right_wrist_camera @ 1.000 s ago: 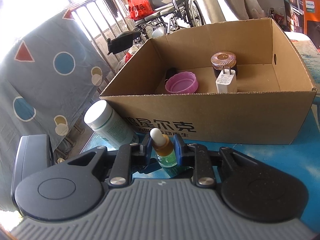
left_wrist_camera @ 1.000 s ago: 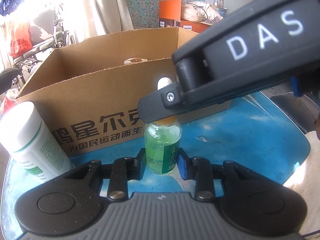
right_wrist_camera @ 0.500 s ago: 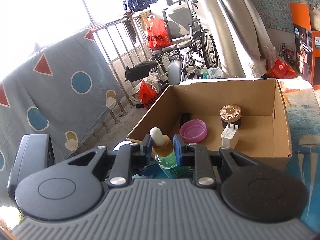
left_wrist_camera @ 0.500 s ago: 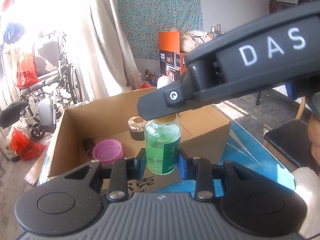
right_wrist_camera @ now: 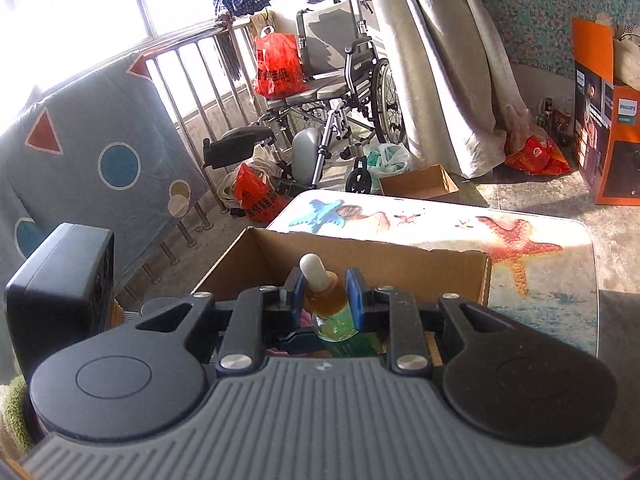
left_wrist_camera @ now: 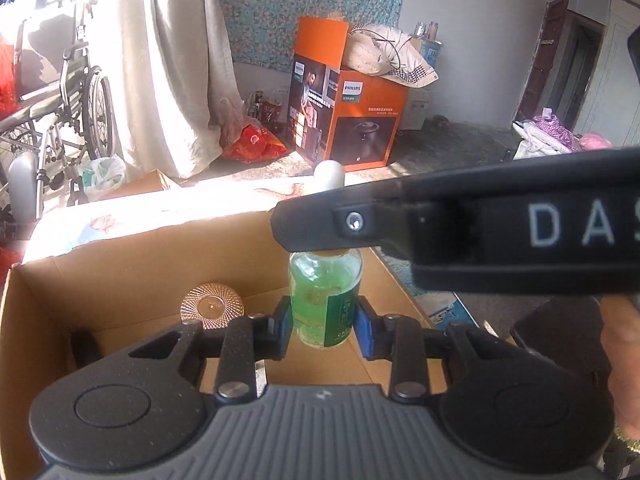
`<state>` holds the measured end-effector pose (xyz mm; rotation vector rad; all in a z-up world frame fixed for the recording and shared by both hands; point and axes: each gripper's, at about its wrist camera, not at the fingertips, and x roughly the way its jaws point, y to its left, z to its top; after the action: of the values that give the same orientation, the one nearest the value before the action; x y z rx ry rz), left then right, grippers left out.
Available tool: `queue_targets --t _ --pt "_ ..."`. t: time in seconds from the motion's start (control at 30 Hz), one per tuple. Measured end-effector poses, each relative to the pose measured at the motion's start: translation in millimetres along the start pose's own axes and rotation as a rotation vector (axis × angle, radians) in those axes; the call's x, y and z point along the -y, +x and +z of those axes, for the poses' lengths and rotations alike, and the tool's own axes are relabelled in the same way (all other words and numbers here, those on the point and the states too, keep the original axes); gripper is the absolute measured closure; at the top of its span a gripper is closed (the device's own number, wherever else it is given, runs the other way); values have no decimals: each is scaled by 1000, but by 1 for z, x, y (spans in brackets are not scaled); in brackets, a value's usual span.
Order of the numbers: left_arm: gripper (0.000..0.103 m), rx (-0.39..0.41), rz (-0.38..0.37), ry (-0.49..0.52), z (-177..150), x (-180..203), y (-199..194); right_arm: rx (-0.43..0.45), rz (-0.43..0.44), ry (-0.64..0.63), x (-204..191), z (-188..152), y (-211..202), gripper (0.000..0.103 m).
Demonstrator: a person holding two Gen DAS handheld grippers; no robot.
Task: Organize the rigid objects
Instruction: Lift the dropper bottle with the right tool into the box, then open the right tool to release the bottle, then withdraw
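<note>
A small glass dropper bottle point(left_wrist_camera: 325, 292) with green liquid, an amber neck and a white rubber bulb hangs above the open cardboard box point(left_wrist_camera: 120, 264). My left gripper point(left_wrist_camera: 322, 326) is shut on the bottle's body. My right gripper point(right_wrist_camera: 322, 297) is shut on its amber neck point(right_wrist_camera: 325, 298), below the bulb point(right_wrist_camera: 311, 265). In the left wrist view the right gripper's finger point(left_wrist_camera: 320, 226) crosses over the bottle's neck. A jar with a copper patterned lid point(left_wrist_camera: 212, 307) stands inside the box.
A dark object point(left_wrist_camera: 84, 346) lies at the box's left wall. The box point(right_wrist_camera: 360, 252) sits on a table with a starfish print point(right_wrist_camera: 520, 248). Beyond are a wheelchair point(right_wrist_camera: 340, 92), an orange Philips carton point(left_wrist_camera: 352, 120) and a curtain point(left_wrist_camera: 172, 60).
Both grippers have lifted the dropper bottle off the blue table and carried it up and forward over the box. Their grips have not changed.
</note>
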<state>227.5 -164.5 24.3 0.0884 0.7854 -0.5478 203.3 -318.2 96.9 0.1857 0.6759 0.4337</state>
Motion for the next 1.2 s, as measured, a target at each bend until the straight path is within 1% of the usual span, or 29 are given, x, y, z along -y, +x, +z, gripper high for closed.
queue_targets --t 0.17,0.3,0.37,0.4,0.5,0.63,0.67,0.73,0.77,0.83,0.9,0.97,1.03,1.13,1.17,1.2 --pt "70 -82 -2 -28 3 -6 36 -50 4 38 39 3 46 82" --pt "70 -151 -4 -56 5 -18 58 -88 14 53 55 -5 74 82" --pt "69 -178 -18 -82 5 -24 63 -106 18 56 59 -8 86 82" --pt "68 -176 -21 -87 6 -27 62 -120 15 53 59 -11 93 82" --pt "61 -187 -6 -79 7 -29 63 -146 7 34 60 -17 104 82" --pt "60 -227 -22 -98 7 -30 68 -169 -14 0 56 -23 112 82" --pt "57 -230 -26 -98 6 -30 67 -173 -13 -3 56 -23 112 81" --pt "54 -219 -27 -91 6 -28 63 -169 -3 -5 55 -22 110 80" --pt "48 -207 -21 -83 6 -27 61 -163 -12 -6 54 -21 107 78" --pt "39 -181 -8 -66 7 -24 55 -147 -15 -6 53 -20 100 78" --pt "39 -162 2 -55 7 -21 48 -123 -10 7 51 -20 89 78" --pt "34 -146 9 -49 7 -18 38 -82 -14 13 45 -20 73 78" --pt "30 -111 14 -44 7 -15 22 -27 -10 32 37 -23 52 76" --pt "21 -53 16 -29 4 -8 -6 67 7 73 25 -32 15 70" --pt "18 -35 13 -30 2 -6 -17 100 15 85 19 -37 2 65" --pt "17 -22 9 -33 -1 -4 -27 129 24 95 14 -43 -11 57"
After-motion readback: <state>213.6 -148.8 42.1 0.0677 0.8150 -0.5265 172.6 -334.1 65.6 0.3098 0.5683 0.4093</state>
